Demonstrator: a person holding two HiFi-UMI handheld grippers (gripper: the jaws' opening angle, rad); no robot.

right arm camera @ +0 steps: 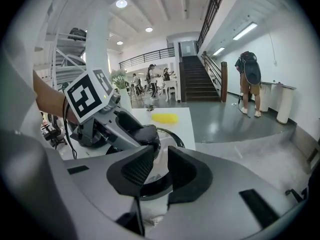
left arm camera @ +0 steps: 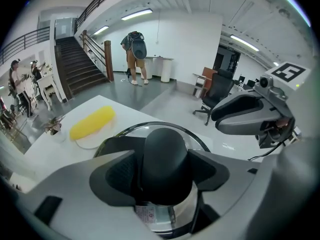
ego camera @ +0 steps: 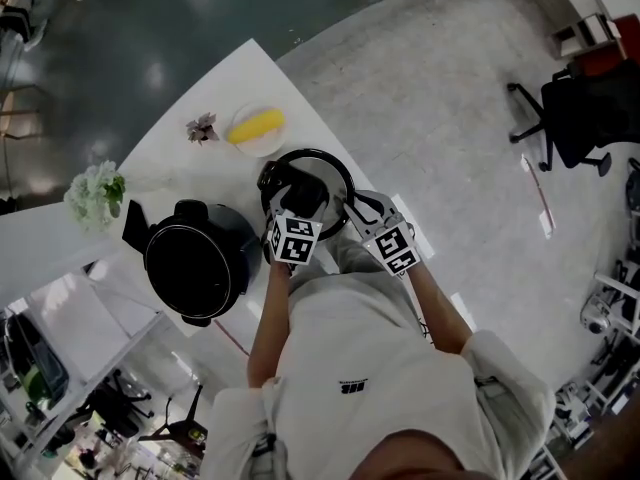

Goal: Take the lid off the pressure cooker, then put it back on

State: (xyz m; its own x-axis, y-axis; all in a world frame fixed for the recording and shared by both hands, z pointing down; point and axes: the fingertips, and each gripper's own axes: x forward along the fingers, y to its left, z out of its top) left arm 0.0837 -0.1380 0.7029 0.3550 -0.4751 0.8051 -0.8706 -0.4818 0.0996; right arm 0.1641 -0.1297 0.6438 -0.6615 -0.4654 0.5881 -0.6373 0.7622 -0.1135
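The pressure cooker lid [ego camera: 338,175], steel with a black rim, lies flat on the white table [ego camera: 200,173]. Its black knob [left arm camera: 165,151] stands between the jaws of my left gripper [left arm camera: 165,173], which are spread wide beside it; a dark gap shows at the left pad [left arm camera: 119,171]. My right gripper [right arm camera: 161,166] hangs over the lid's near right edge, its jaws a narrow gap apart with nothing between them. The head view shows both grippers, left [ego camera: 300,200] and right [ego camera: 352,211], side by side over the lid. The open black cooker pot [ego camera: 195,266] stands to the left of it.
A yellow corn cob on a small plate [ego camera: 257,126] lies just beyond the lid, with a small dried flower [ego camera: 202,128] beside it. A white flower bunch [ego camera: 97,193] stands at the table's left. The table edge runs close to the right of the lid.
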